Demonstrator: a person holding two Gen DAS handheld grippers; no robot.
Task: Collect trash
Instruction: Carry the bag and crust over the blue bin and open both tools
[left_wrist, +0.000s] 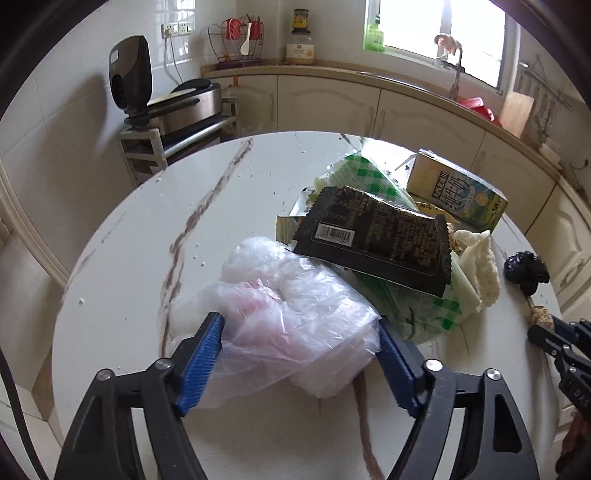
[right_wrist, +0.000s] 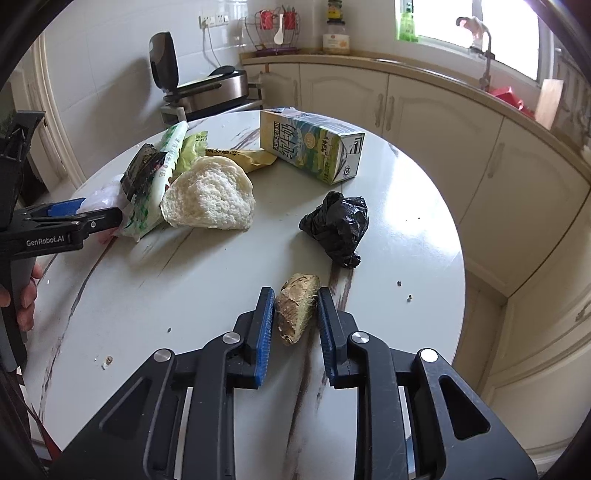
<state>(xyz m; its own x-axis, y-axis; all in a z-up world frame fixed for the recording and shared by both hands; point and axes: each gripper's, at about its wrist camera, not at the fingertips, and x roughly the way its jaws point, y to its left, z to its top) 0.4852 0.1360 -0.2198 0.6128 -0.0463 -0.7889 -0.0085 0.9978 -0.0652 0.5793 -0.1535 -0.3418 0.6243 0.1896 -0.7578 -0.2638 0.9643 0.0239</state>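
A pile of trash lies on the round marble table (left_wrist: 147, 240). My left gripper (left_wrist: 299, 325) is open, its blue pads on either side of a crumpled clear plastic bag (left_wrist: 288, 306). Behind it lie a black snack wrapper (left_wrist: 373, 236), a green checked wrapper (left_wrist: 365, 173) and a milk carton (left_wrist: 458, 192). My right gripper (right_wrist: 295, 299) is narrowly open around a brown husk-like scrap (right_wrist: 295, 306); the pads stand beside it with small gaps. A black plastic wad (right_wrist: 338, 225), a white foam net (right_wrist: 210, 195) and the carton (right_wrist: 314, 147) lie beyond.
Cream cabinets (right_wrist: 443, 110) and a counter with a sink run behind the table. An appliance on a rack (left_wrist: 177, 107) stands at the back left. The left gripper also shows in the right wrist view (right_wrist: 92, 218), held by a hand.
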